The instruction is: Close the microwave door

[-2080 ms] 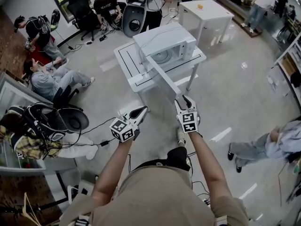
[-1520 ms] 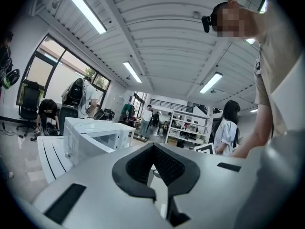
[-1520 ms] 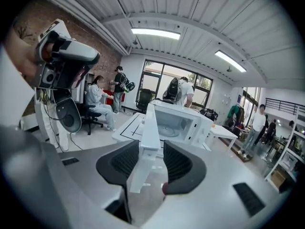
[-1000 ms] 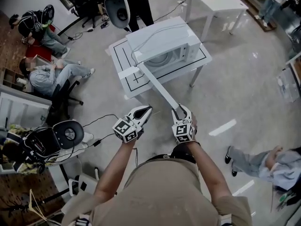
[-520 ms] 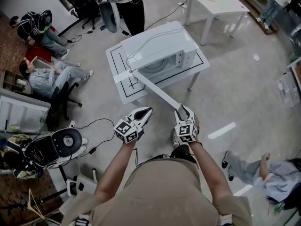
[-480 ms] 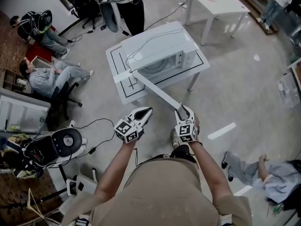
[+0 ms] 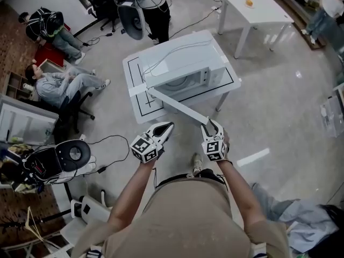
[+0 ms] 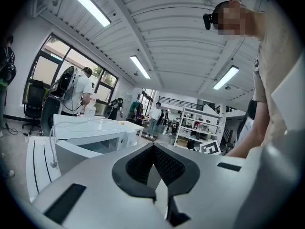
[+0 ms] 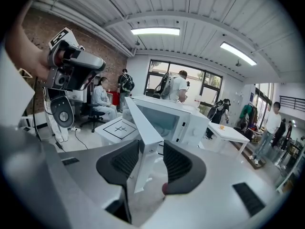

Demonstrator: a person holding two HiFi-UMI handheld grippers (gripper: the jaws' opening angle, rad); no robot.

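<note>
Jaws of the right gripper (image 7: 210,124) pinch a door edge; those of the left gripper (image 7: 164,128) are pressed together, empty. The white tabletop (image 7: 138,93) carries the white microwave (image 7: 185,62). The microwave door (image 7: 174,103) stands wide open, reaching past the tabletop's edge toward the person, its free end in the right jaws. The left gripper hovers beside that end, apart from it.

Open-plan robotics lab, white work tables (image 7: 269,12), office chairs (image 7: 72,112), floor cables (image 7: 114,136), stocked shelving (image 8: 193,128)
</note>
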